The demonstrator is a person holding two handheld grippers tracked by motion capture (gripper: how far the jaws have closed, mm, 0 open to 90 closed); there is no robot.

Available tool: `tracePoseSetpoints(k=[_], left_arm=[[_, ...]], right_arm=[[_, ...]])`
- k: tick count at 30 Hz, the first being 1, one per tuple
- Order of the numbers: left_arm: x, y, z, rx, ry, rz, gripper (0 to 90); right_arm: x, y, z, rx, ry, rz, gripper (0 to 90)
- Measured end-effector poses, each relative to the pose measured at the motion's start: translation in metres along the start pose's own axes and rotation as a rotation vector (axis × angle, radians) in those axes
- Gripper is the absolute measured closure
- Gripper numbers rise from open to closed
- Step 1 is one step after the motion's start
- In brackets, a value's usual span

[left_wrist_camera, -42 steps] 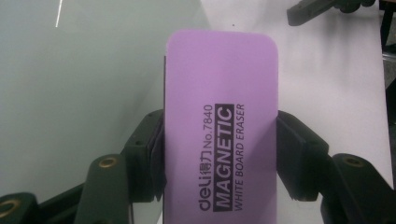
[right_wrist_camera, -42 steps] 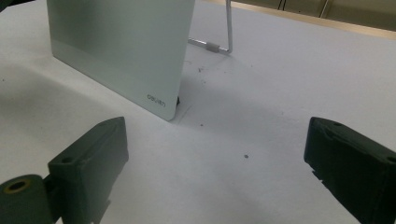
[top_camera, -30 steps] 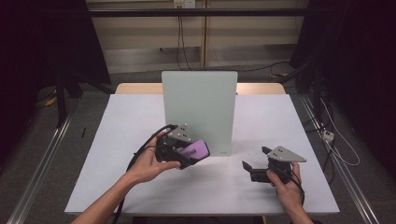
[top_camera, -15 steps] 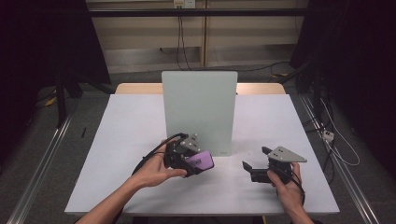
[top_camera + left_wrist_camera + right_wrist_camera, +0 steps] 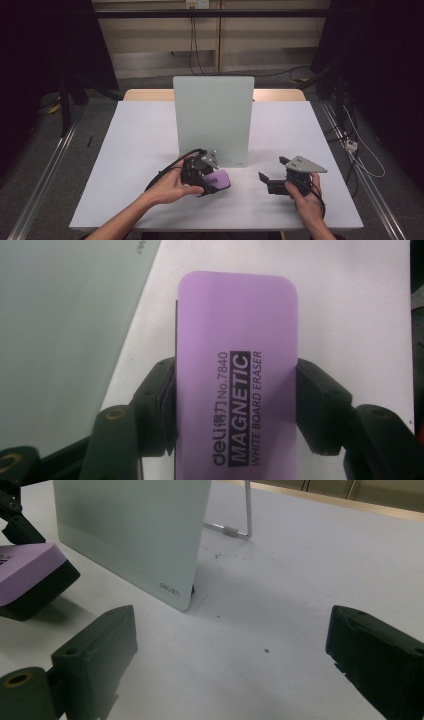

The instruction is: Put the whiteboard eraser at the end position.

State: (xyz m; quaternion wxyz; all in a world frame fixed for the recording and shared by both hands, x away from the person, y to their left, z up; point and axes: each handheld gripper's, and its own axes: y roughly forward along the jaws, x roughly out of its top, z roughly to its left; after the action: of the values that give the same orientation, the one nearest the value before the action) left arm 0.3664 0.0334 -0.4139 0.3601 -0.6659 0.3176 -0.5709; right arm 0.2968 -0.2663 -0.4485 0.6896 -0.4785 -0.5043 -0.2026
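Jaws of our left gripper (image 5: 212, 184) pinched the purple eraser (image 5: 235, 375) by its long sides near the table's (image 5: 140, 145) front edge; it seemed light, firm. Our right gripper (image 5: 266, 179) stood spread.

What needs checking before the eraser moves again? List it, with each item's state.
1. Left gripper shut on the eraser, a jaw on each long side: ok.
2. Eraser label side up: ok.
3. Board upright on the table: ok.
4. Right gripper open, holding nothing, apart from the eraser: ok.
5. Marks on the board face to wipe: cannot tell.
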Motion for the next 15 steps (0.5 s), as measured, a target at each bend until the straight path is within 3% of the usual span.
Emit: tracePoseSetpoints(k=[2,3,4,5,9,10,12,15], left_arm=[[0.002,-0.001,-0.001,0.0,0.004,0.023,40.9],[0.001,0.003,-0.001,-0.018,-0.005,-0.015,40.9],[0.002,0.003,0.0,-0.017,0.004,0.006,40.9],[0.002,0.006,-0.001,-0.011,-0.011,-0.003,40.9],[0.004,0.008,0.002,-0.015,-0.002,-0.001,40.8],[0.006,0.007,0.003,-0.014,0.006,0.028,40.9],[0.006,0.013,0.002,-0.024,-0.01,-0.003,40.8],[0.007,0.016,0.001,-0.015,0.01,0.012,40.7]], right_arm=[[0.0,0.0,0.001,0.004,-0.003,0.001,6.3],[0.0,0.001,0.001,0.005,-0.003,0.001,6.3],[0.0,0.001,0.001,0.004,-0.002,0.003,6.3],[0.0,0.001,0.001,0.003,0.001,0.006,6.4],[0.0,0.0,0.001,-0.001,0.002,0.004,6.3],[0.0,0.0,0.001,-0.002,0.002,0.004,6.4],[0.0,-0.001,0.001,-0.004,-0.003,0.0,6.4],[0.0,-0.002,0.002,-0.005,-0.001,0.001,6.3]])
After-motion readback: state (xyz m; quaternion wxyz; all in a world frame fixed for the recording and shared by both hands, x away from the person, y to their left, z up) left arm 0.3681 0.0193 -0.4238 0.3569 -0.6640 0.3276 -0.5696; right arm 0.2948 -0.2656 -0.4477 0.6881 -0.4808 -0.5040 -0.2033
